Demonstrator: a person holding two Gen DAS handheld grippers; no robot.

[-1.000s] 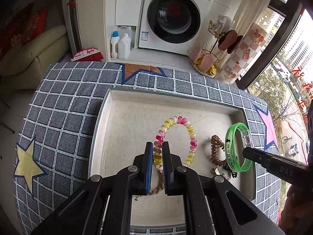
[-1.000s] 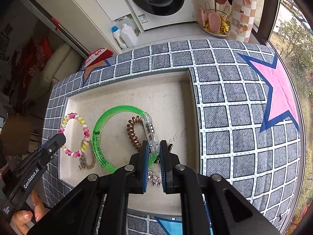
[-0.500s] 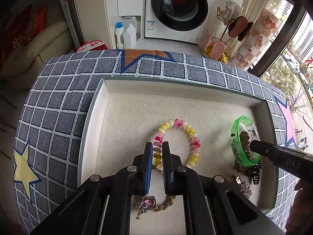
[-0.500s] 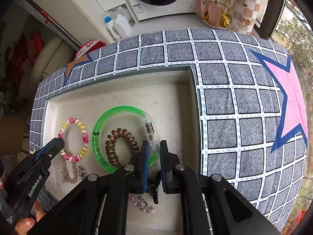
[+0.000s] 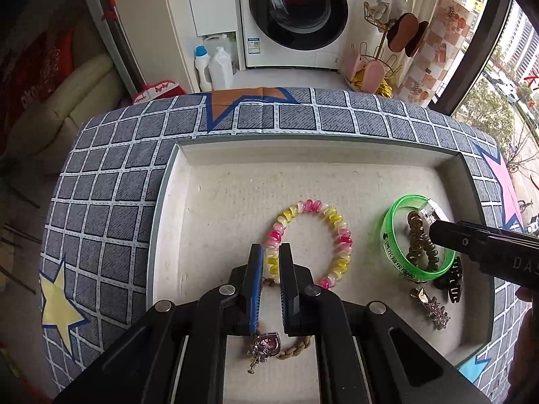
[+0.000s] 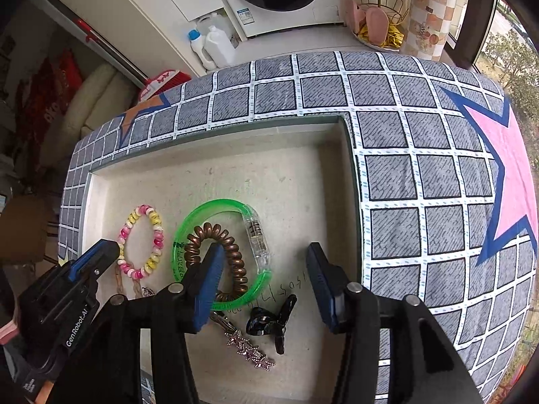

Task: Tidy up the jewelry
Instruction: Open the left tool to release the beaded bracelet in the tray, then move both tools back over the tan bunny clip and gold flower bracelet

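Note:
A cream tray (image 5: 175, 202) holds the jewelry. My left gripper (image 5: 271, 262) is shut on the near left side of a pink and yellow beaded bracelet (image 5: 337, 225), whose beads show between the pads. My right gripper (image 6: 266, 282) has its jaws opening. Between them lies the clear clasp side of a green bangle (image 6: 215, 207), and the pads do not press on it. The bangle rings a copper spiral hair tie (image 6: 235, 256). In the left wrist view one dark right finger (image 5: 471, 245) hangs over the bangle (image 5: 390, 235).
A black claw clip (image 6: 269, 320) and a star hair clip (image 6: 246, 346) lie near the tray's front. A braided cord with a heart pendant (image 5: 266, 341) sits under my left gripper. A grey checked cloth (image 6: 421, 168) with stars surrounds the tray. A washing machine (image 5: 296, 17) stands beyond.
The right gripper's jaws have spread apart and let go of the green bangle, which now lies around the spiral hair tie. The left gripper keeps its hold.

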